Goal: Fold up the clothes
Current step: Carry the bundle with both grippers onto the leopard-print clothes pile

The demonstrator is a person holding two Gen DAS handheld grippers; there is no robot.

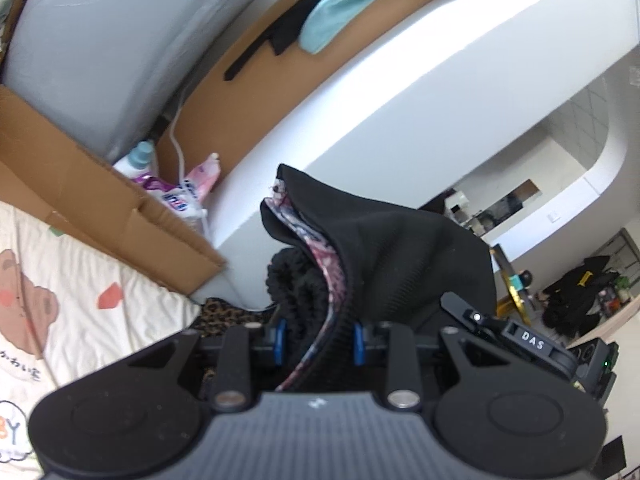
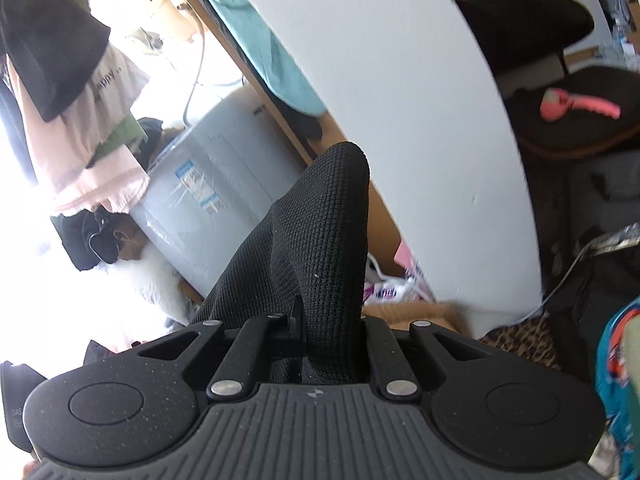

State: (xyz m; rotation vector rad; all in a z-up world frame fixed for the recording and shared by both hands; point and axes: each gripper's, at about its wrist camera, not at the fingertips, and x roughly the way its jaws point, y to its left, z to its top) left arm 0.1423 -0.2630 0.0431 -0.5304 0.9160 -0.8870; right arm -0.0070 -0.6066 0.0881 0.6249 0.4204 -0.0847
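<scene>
A black knit garment (image 1: pixel 384 248) with a pink-and-navy floral lining is bunched between the blue pads of my left gripper (image 1: pixel 320 344), which is shut on it; the cloth rises in a peak above the fingers. In the right wrist view the same black garment (image 2: pixel 320 240), waffle textured, stands up from my right gripper (image 2: pixel 332 340), which is shut on a fold of it. The fingertips of both grippers are hidden by fabric. Both grippers are raised and tilted toward the walls. The other gripper (image 1: pixel 532 344) shows at the right of the left wrist view.
A cream bedsheet with a bear print (image 1: pixel 60 300) lies lower left, beside an open cardboard box (image 1: pixel 100 192). A grey appliance (image 2: pixel 216 200) and a white wall (image 2: pixel 400 120) stand ahead. Hanging clothes (image 2: pixel 80 100) are at the left, a black chair (image 2: pixel 568 120) at the right.
</scene>
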